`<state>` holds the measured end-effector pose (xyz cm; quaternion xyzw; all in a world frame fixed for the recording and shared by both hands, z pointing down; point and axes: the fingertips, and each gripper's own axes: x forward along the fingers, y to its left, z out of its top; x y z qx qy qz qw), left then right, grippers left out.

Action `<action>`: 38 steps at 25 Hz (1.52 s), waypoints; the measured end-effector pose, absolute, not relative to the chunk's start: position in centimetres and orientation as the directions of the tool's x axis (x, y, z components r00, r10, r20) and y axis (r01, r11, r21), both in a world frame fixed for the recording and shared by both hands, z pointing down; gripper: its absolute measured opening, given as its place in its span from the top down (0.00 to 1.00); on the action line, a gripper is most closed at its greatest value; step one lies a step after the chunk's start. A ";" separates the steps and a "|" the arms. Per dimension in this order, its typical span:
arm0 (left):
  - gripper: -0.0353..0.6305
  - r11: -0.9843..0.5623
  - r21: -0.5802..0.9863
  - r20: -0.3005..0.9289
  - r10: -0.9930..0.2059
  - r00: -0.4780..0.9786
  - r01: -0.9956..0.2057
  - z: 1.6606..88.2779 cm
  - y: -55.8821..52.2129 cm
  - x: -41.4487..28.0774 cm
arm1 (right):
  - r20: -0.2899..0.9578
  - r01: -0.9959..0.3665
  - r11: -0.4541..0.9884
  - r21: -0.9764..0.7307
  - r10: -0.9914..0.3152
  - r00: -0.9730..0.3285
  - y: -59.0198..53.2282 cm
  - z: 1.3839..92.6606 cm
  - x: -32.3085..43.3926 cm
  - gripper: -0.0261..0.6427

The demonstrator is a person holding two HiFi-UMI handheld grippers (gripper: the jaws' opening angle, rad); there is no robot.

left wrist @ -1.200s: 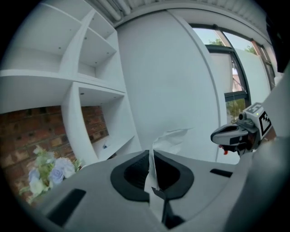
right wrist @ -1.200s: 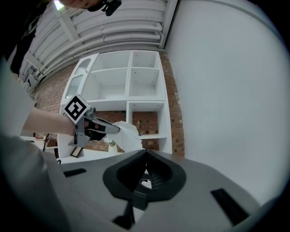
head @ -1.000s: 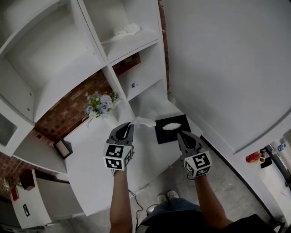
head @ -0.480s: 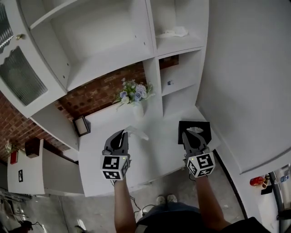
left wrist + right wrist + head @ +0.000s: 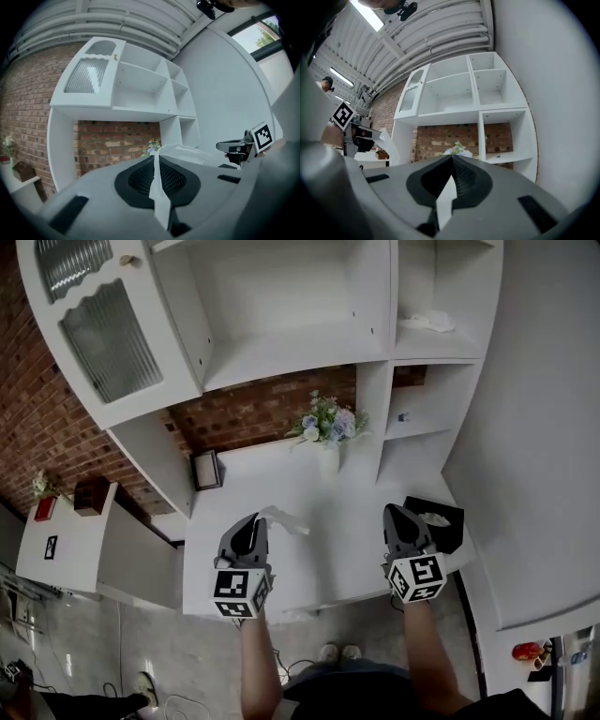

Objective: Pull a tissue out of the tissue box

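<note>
In the head view my left gripper is shut on a white tissue that hangs clear above the white tabletop, well left of the box. The black tissue box lies at the table's right end with another tissue poking from its slot. My right gripper hovers just left of the box, jaws together, holding nothing. In the left gripper view, the tissue runs as a pinched strip between the shut jaws of that gripper. The right gripper view shows that gripper's tips meeting.
A white vase of flowers and a small picture frame stand at the back of the table against the brick wall. White shelving rises above; a pale object lies on an upper right shelf. The table's front edge is near my hands.
The left gripper has carried the tissue leftward, away from the box. The right gripper has come off the box top and now sits beside it. The head view has swung left.
</note>
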<state>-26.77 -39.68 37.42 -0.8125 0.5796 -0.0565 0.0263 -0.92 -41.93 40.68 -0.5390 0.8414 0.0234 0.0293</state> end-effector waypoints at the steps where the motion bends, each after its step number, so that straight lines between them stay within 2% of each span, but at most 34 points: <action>1: 0.93 -0.322 -0.107 0.065 -0.946 0.317 -0.941 37.6 -39.4 -27.1 | -0.074 -0.906 0.423 0.009 -0.903 -0.423 -41.9 40.6 -1.3 0.96; 19: 0.93 -0.311 -0.066 0.077 -0.949 0.306 -0.948 38.9 -38.5 -28.2 | -0.045 -0.882 0.470 0.035 -0.881 -0.471 -41.3 40.6 -3.7 0.96; 38: 0.93 -0.357 -0.049 0.099 -0.931 0.351 -0.933 40.0 -39.1 -26.9 | -0.031 -0.894 0.448 0.020 -0.893 -0.448 -41.1 41.4 -3.3 0.96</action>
